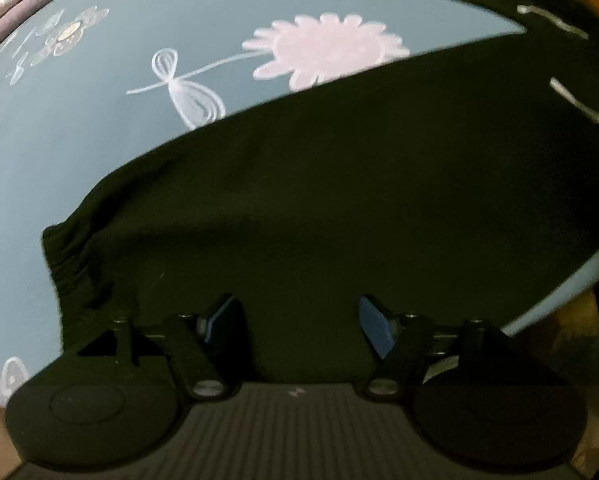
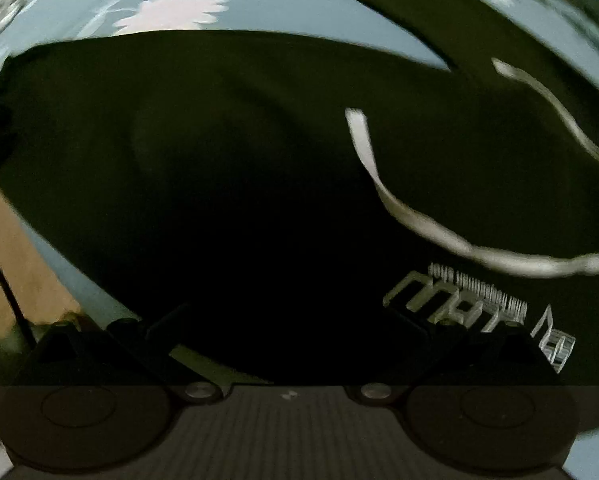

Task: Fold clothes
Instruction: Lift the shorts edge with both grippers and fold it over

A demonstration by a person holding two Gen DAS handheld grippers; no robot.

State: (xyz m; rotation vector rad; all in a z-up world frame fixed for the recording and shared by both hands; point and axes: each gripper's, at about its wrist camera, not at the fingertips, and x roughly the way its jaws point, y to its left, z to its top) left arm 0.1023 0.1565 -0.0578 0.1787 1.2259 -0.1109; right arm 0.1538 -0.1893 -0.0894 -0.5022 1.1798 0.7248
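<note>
Dark hoodie (image 1: 339, 200) lies spread on a blue bedsheet (image 1: 59, 160) with pink flower print (image 1: 327, 52), on what looks like a bed. One sleeve runs left and ends in a ribbed cuff (image 1: 67, 256); another dark strip of the garment lies far across the sheet. White drawstrings (image 2: 399, 208) trail loose over the chest, beside white printed lettering (image 2: 459, 304).

Left tongs (image 1: 295, 320) spread wide, blue pads (image 1: 219, 320) showing, nothing between them, just above the near part of the sleeve. Right tongs (image 2: 295, 344): tips lost in dark blurred cloth, can't tell if spread or pinching.

Stage unclear: sleeve lying out flat fits either a sleeve about to be folded in or a garment just laid out and smoothed. Whatever fold comes, my judgement: pinch at the hem or seam edge, not mid-panel, take one layer only, lift low so the cloth doesn't drag and bunch, and keep the drawstrings tucked inside the fold line.

Views: the left wrist view shows the cuff, the sleeve's full run, the sheet's edge and wood beyond it at near right. The right wrist view shows lettering and drawstrings close up, plus a tan surface at left, but is motion-blurred.
</note>
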